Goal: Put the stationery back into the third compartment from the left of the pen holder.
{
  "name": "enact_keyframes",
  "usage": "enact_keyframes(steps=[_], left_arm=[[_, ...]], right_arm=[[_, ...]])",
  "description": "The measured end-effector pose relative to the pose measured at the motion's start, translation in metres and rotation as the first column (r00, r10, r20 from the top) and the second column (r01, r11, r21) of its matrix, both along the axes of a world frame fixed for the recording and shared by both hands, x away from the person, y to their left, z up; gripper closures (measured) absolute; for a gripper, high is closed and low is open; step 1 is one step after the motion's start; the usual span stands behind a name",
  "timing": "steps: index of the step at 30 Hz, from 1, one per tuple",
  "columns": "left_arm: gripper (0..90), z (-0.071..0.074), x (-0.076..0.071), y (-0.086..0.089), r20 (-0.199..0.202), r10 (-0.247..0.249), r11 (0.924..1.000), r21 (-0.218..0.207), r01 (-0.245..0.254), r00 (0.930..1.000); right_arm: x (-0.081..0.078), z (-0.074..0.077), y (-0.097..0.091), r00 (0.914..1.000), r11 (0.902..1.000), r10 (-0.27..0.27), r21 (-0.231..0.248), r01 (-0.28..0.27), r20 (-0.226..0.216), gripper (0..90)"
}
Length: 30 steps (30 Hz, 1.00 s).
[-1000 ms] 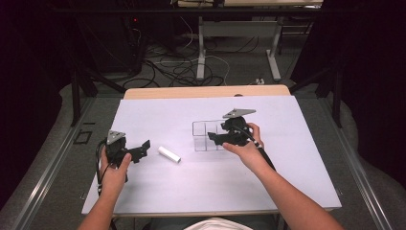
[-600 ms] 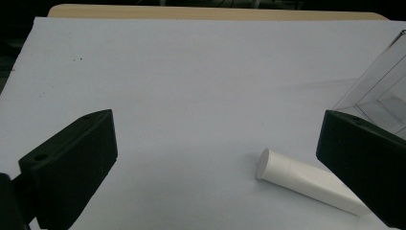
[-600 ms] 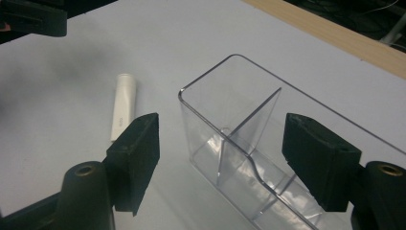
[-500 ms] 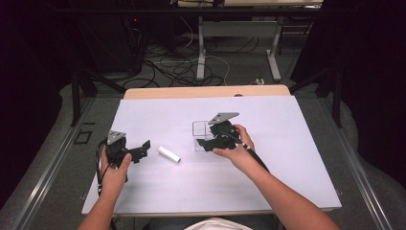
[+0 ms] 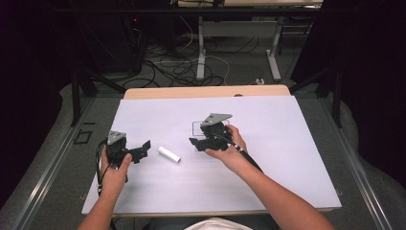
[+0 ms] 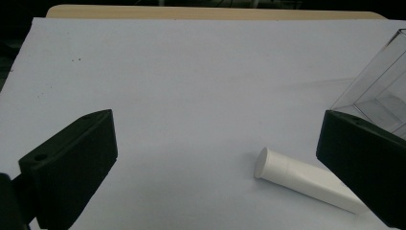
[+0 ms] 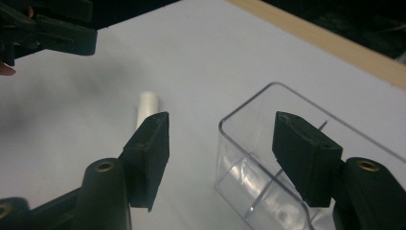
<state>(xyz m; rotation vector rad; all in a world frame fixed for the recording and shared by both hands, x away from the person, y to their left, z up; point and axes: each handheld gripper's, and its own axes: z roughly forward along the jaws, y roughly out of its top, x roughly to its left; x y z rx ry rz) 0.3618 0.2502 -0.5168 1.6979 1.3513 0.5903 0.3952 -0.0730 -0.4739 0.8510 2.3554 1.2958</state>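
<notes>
- The clear box (image 7: 306,158), a see-through plastic container with inner dividers, stands on the white table cover (image 5: 287,143) near its middle, under the right gripper (image 7: 220,153).
- That gripper's jaws have just been closing and are now about half spread. They straddle the box's near corner wall, one jaw outside and one over the inside, and neither pad presses on it, so nothing is pinched yet. Judging by that straddle, the wall is what the hand means to grip, to hold or shift the box.
- A white tube (image 6: 306,178) lies flat on the cover between the two grippers, apart from the box, its round cap end toward the left gripper (image 6: 215,158).
- The left gripper's jaws are spread wide with nothing between them. Resting low on the cover, it points at the tube, probably to pick it up.
- Count: one box, one tube, two grippers.
</notes>
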Motion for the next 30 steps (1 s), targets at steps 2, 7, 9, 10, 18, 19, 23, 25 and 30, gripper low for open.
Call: enact_keyframes(steps=[2,7,9,10,18,19,23,25,30], left_arm=[[0.2,0.0,0.0,0.0,-0.007,-0.001,1.0,0.004,0.001,1.0],[0.1,0.0,-0.001,0.0,-0.005,-0.002,1.0,0.001,0.002,1.0],[0.1,0.0,-0.001,0.0,-0.006,-0.001,1.0,0.002,0.001,1.0],[0.1,0.0,-0.001,0.0,-0.005,-0.001,1.0,0.001,0.001,1.0],[0.1,0.0,-0.001,0.001,-0.006,-0.001,1.0,-0.001,0.001,1.0],[0.1,0.0,-0.001,0.0,-0.004,0.001,1.0,-0.004,-0.001,1.0],[0.1,0.0,-0.001,0.0,0.002,0.002,1.0,-0.004,-0.002,1.0],[0.1,0.0,-0.001,0.001,0.0,0.002,1.0,-0.003,-0.002,1.0],[0.1,-0.001,-0.001,0.001,-0.003,0.007,0.9999,-0.007,-0.008,1.0]], right_arm=[[-0.001,0.002,0.003,0.9998,0.9997,0.02,0.016,-0.019,-0.009,39.6],[0.0,-0.003,0.015,0.9976,0.9983,0.058,-0.004,-0.059,-0.037,41.7],[-0.001,-0.006,0.02,0.9975,0.9975,0.068,-0.015,-0.069,-0.018,41.4],[-0.001,-0.006,0.022,0.9971,0.997,0.074,-0.02,-0.075,-0.016,41.4],[-0.004,-0.007,0.036,0.9937,0.9945,0.104,-0.009,-0.105,-0.04,43.3],[-0.004,-0.008,0.038,0.993,0.9938,0.11,-0.013,-0.11,-0.043,43.3],[-0.005,-0.016,0.047,0.9888,0.99,0.129,-0.049,-0.132,-0.075,43.1],[-0.005,-0.021,0.052,0.9885,0.9891,0.127,-0.064,-0.132,-0.082,42.2],[-0.001,-0.034,0.06,0.9849,0.9868,0.119,-0.095,-0.131,-0.126,40.9]])
